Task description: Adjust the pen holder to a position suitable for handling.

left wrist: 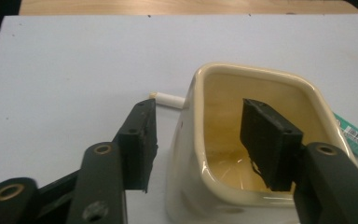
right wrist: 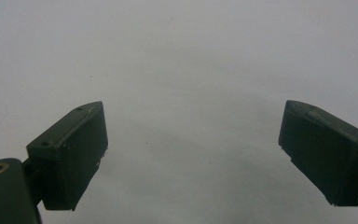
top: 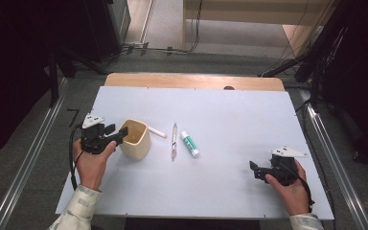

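- The left gripper (top: 120, 133) sat at the left of the table (top: 230, 191), its jaws partly open and straddling the left wall of the cup (top: 135, 139): one jaw outside, one inside.
- In the left gripper view the outer pad (left wrist: 142, 140) stood just clear of the cup (left wrist: 186, 154) wall and the inner pad (left wrist: 268, 140) stood off it inside the hollow; neither pressed on it.
- The right gripper (top: 255, 169) rested near the table's near right corner, jaws wide open with nothing between them; the right gripper view showed bare table (right wrist: 191, 70) beyond its pads (right wrist: 74, 154).
- The cup was cream, glossy, squarish at the mouth with rounded corners, standing upright left of centre.
- Its inside was yellowish and looked empty apart from the jaw.
- A short white stick (top: 157, 132) lay just right of the cup, one end near its rim.
- Further right lay a pen (top: 174, 141), pointing near to far, and beside it a white tube with a green label (top: 189, 143).
- These three lay close together near the middle, none touching another.
- Bare table stretched between the tube and the right gripper, and along the near edge.
- The far half was open up to the wooden strip (top: 194, 80) at the far edge.
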Action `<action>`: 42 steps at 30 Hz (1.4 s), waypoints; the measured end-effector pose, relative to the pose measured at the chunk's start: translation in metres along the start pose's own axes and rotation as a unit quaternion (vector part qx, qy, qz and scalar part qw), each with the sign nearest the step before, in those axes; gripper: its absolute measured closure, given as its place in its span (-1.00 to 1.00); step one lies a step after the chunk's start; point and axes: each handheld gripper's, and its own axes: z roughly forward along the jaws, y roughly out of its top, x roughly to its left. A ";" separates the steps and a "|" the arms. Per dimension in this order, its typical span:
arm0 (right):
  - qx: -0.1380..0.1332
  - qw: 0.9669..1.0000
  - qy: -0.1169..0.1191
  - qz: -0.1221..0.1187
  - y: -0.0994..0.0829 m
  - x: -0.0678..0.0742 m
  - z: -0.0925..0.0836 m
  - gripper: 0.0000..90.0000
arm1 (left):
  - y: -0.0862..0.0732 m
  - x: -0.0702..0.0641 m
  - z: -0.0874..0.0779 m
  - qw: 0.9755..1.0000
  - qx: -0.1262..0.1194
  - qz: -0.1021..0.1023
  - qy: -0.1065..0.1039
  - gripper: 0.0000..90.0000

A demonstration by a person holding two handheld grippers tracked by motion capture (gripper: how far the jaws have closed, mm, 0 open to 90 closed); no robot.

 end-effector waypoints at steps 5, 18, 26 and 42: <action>-0.001 1.000 0.001 -0.002 0.000 0.001 0.001 -0.85 | -0.004 0.002 -0.011 1.000 -0.021 -0.014 0.001 -0.10; 0.000 1.000 0.003 -0.006 0.000 0.003 0.002 -0.85 | -0.015 0.021 -0.028 0.998 -0.031 -0.039 0.026 -0.17; 0.002 1.000 0.007 -0.006 0.001 0.004 0.004 -0.85 | -0.026 0.033 -0.031 0.998 -0.029 -0.052 0.038 -0.19; 0.001 1.000 0.014 -0.001 0.006 0.007 0.009 -0.85 | -0.042 0.048 -0.013 0.997 -0.003 -0.059 0.049 -0.27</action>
